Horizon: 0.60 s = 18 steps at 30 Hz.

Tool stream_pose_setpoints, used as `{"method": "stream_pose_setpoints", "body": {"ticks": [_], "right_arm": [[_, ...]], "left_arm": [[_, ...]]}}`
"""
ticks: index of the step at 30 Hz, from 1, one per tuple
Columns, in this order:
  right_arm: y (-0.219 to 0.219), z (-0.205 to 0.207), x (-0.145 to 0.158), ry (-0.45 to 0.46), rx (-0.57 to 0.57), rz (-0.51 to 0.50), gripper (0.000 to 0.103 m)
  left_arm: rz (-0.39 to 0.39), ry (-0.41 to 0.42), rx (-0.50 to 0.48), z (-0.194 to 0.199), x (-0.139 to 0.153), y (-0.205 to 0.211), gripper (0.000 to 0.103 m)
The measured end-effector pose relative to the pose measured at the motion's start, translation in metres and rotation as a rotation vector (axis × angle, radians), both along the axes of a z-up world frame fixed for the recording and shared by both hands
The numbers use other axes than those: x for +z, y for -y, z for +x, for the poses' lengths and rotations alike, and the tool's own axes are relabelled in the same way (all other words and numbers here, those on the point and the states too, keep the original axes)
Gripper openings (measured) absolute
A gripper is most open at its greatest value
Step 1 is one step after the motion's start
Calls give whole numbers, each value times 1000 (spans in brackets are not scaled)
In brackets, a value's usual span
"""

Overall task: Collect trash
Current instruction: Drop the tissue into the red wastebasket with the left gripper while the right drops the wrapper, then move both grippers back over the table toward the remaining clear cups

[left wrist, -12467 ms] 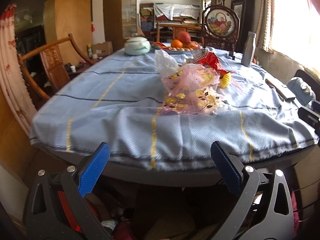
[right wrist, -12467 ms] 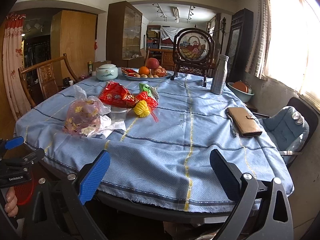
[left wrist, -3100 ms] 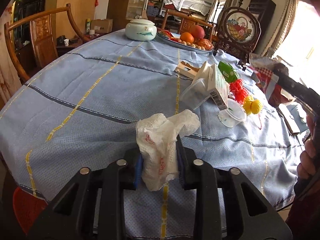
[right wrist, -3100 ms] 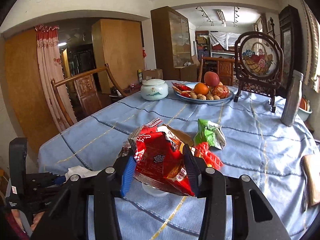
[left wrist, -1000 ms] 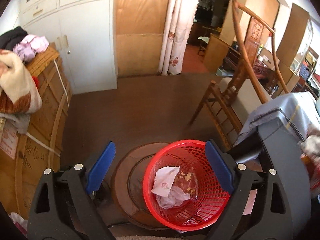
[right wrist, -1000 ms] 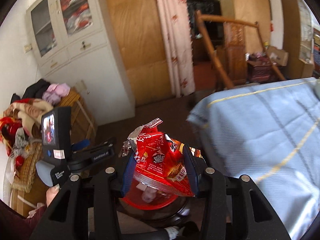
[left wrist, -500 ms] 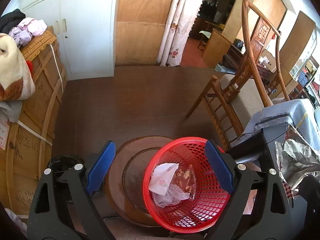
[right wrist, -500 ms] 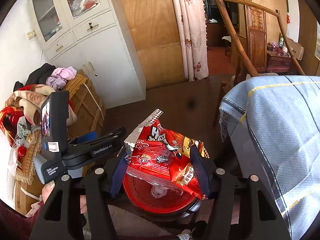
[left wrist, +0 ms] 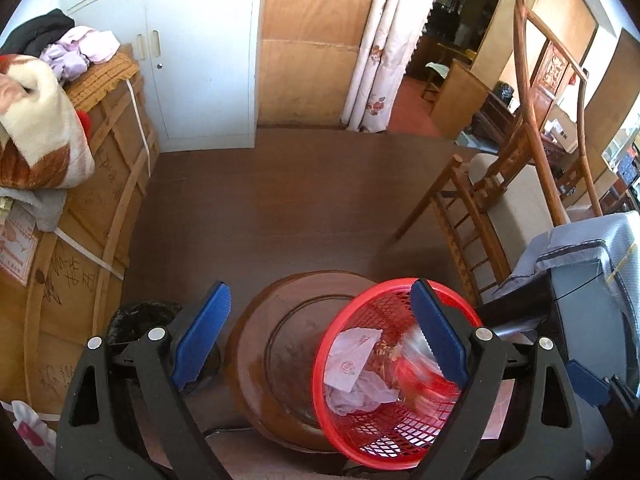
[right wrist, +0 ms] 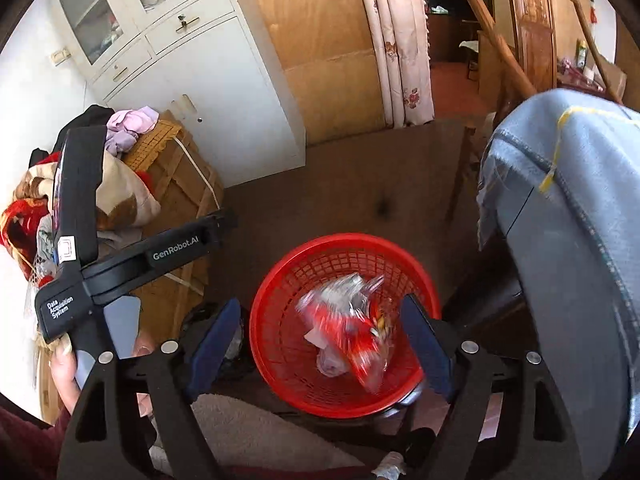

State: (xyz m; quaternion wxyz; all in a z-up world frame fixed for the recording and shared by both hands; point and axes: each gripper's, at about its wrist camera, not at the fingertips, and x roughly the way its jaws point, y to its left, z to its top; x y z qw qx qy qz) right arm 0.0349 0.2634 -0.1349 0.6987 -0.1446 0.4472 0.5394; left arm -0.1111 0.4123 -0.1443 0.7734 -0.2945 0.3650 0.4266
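- Snack wrapper (right wrist: 352,328) now loose and blurred inside the red basket (right wrist: 280,280), no longer pinched as it was half a second ago.
- Right claw (right wrist: 320,340) opening, blue pads spread to either side of the basket mouth, nothing pressed between them; wrapper seen between them only because it lies lower, in the basket.
- Left claw (left wrist: 320,332) wide apart and empty, same as a second ago, hovering over the basket's near rim.
- Same wrapper showing as a red and silver smear (left wrist: 416,364) in the left view, beside the white tissue (left wrist: 352,356) already lying in the basket.
- Basket standing on a round wooden stand (left wrist: 276,308) on the floor, just beside the corner of the tabletop with its blue cloth (right wrist: 580,184).
- Reads as a drop just made: two pieces of trash in, both claws free.
- Likely more left up on the tabletop, though none of it is in view from here; cannot tell how much remains.
- Next step probably a turn back toward the tabletop for another piece.
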Motion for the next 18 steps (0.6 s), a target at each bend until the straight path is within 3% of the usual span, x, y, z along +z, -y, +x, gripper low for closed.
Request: {"method": "stream_pose_setpoints", "body": {"ticks": [10, 18], "right_arm": [[38, 8, 35, 99, -100, 67, 81], [90, 0, 78, 241, -209, 143, 91]], "left_arm": [[12, -30, -8, 4, 1, 6, 90], [111, -10, -110, 15, 28, 44, 95]]}}
